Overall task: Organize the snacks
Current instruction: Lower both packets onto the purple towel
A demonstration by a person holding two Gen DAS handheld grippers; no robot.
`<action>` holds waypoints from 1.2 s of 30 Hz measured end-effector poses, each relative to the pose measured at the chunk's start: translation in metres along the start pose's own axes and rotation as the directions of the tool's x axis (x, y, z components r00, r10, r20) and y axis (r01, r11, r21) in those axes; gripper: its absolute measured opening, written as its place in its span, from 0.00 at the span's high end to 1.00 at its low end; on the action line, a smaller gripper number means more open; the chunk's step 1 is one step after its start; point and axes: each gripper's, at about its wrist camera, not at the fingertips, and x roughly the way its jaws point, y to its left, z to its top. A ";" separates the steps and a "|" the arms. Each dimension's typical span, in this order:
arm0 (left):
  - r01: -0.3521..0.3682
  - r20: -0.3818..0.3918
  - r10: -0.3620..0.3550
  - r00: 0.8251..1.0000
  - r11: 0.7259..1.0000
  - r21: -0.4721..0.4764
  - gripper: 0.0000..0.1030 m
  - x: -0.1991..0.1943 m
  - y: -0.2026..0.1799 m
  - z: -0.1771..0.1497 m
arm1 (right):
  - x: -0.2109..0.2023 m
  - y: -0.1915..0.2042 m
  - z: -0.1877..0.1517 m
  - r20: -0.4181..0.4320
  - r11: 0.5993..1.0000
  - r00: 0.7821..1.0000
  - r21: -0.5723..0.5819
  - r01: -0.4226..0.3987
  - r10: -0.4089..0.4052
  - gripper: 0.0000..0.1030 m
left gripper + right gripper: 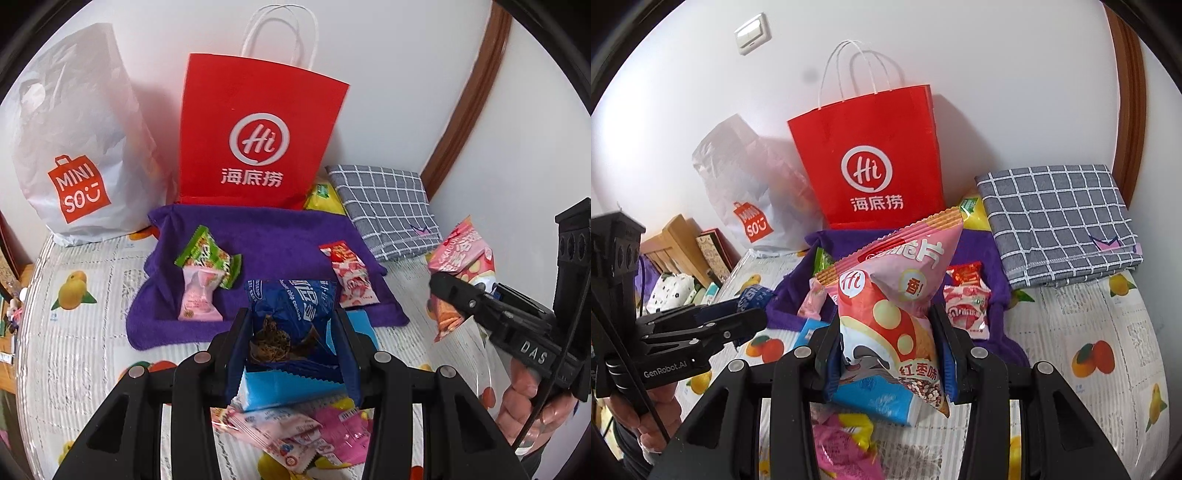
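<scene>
My left gripper (291, 325) is shut on a blue chocolate chip cookie pack (291, 314) and holds it above the table's near side. My right gripper (886, 328) is shut on a pink crisps bag (897, 291), held upright; it also shows in the left wrist view (461, 258). A purple towel (258, 236) lies in front of a red paper bag (258, 133). On the towel lie a green snack (207, 254), a pink candy (199, 295) and a red-and-white strawberry pack (351, 277).
A white Miniso bag (74, 147) stands at the back left. A folded grey checked cloth (384, 206) lies back right, a yellow pack (321, 195) beside it. A light blue box (291, 391) and pink packets (295, 439) lie on the fruit-print tablecloth (74, 332) near me.
</scene>
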 end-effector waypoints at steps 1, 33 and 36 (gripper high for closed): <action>0.000 0.000 0.000 1.000 1.000 -0.006 0.60 0.001 0.004 0.002 | 0.002 -0.002 0.003 -0.002 1.000 1.000 0.007 -0.006 0.006 0.59; -0.012 -0.019 0.010 1.000 0.996 -0.090 0.60 0.039 0.055 0.036 | 0.080 -0.013 0.045 -0.072 0.998 0.997 -0.063 -0.004 -0.001 0.59; -0.018 -0.020 0.016 1.000 0.996 -0.090 0.60 0.044 0.058 0.038 | 0.086 -0.015 0.053 -0.060 0.998 0.998 -0.066 0.001 -0.005 0.59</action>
